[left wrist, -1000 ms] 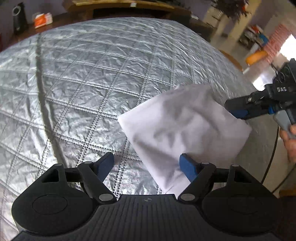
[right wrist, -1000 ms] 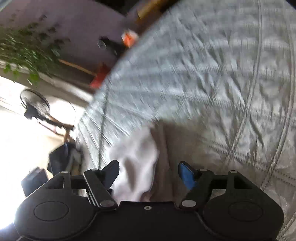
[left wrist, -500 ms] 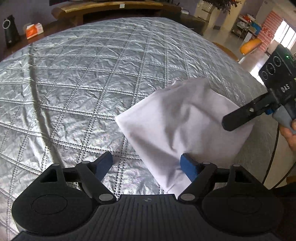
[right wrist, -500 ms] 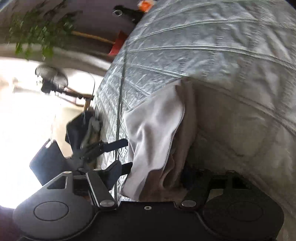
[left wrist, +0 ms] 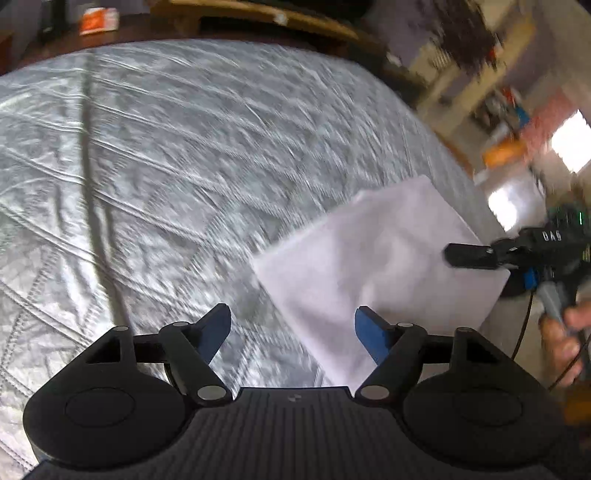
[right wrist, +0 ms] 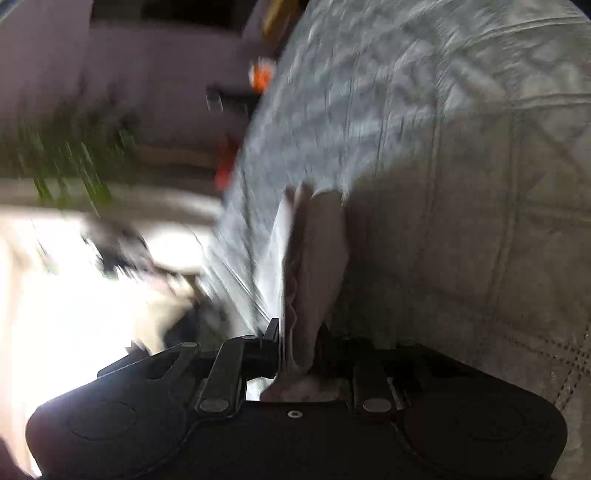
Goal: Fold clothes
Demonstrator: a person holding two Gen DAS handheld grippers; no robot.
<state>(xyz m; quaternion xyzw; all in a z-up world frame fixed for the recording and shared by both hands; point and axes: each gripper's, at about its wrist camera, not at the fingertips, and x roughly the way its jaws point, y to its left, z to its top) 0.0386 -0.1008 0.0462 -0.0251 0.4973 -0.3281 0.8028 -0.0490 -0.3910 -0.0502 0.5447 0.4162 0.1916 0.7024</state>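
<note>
Left gripper point(left wrist: 291, 326): black frame, blue-padded fingers point(left wrist: 369, 332) spread wide, nothing between them. It hangs above the silver quilted bedspread point(left wrist: 155, 177); view smeared by motion blur.

Just ahead and to the right of its right finger lies the folded white cloth garment point(left wrist: 373, 266), a flat, roughly square stack near the bedspread's right edge, one corner pointing back toward the gripper.

At the cloth's far right corner, the right gripper point(left wrist: 467, 255) reaches in from the side, its black finger laid over the fabric. A hand point(left wrist: 561, 338) holds its handle, below and behind.

Right wrist view, heavily blurred: right gripper point(right wrist: 297, 350) is clenched on the garment's point(right wrist: 314, 266) layered edge, fabric pinched between the fingers and running straight ahead over the bedspread point(right wrist: 461, 166).

Beyond, left: green plant foliage point(right wrist: 74, 158), indistinct. Far past the bedspread, a small orange object point(left wrist: 99, 20).
</note>
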